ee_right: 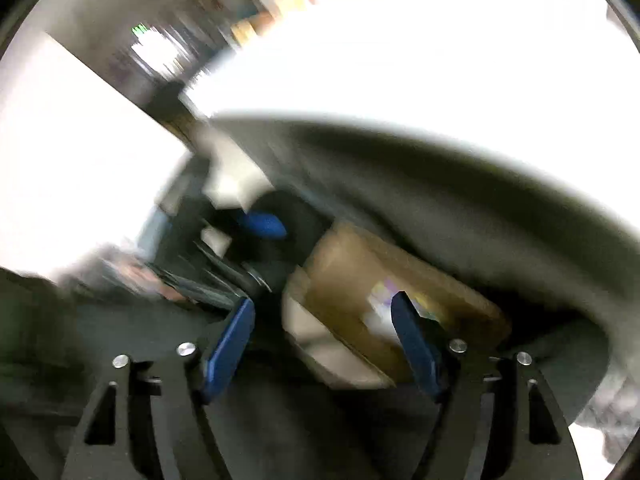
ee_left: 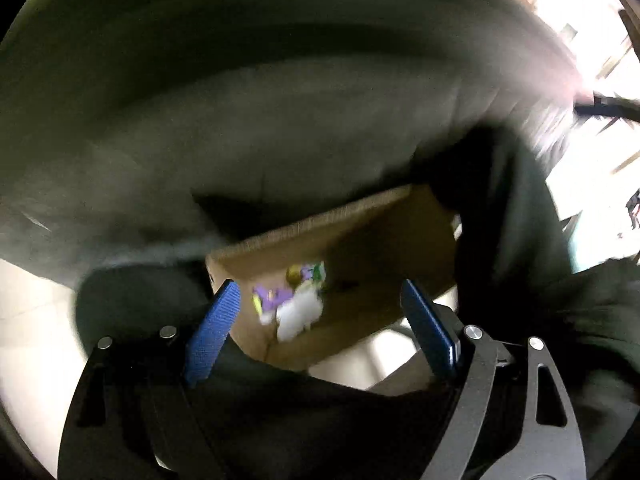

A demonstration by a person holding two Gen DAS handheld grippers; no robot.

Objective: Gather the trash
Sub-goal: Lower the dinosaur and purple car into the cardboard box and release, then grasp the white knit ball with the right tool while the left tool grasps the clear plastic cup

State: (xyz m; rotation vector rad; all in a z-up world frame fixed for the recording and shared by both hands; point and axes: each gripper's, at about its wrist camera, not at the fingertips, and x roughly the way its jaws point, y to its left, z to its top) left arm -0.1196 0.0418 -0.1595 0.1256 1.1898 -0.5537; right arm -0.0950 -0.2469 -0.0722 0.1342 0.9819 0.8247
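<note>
An open brown cardboard box (ee_left: 380,240) lies below my left gripper (ee_left: 318,286). Inside it are a crumpled white paper (ee_left: 298,312), a purple wrapper (ee_left: 276,296) and a yellow-green scrap (ee_left: 308,272). The blue pads stand wide apart and press on nothing; the trash shows beyond them. In the right wrist view the same box (ee_right: 352,264) appears, with blurred colourful trash (ee_right: 384,292) inside. My right gripper (ee_right: 324,300) is open and empty above the box's near edge. A blue pad of the left gripper (ee_right: 262,224) shows further back.
A big grey-green padded surface (ee_left: 280,120) arches over the box and shows again in the right wrist view (ee_right: 440,184). Black fabric (ee_left: 500,220) hangs to the right of the box. Pale floor (ee_left: 24,320) lies to the left. Blurred shelves (ee_right: 280,0) stand far off.
</note>
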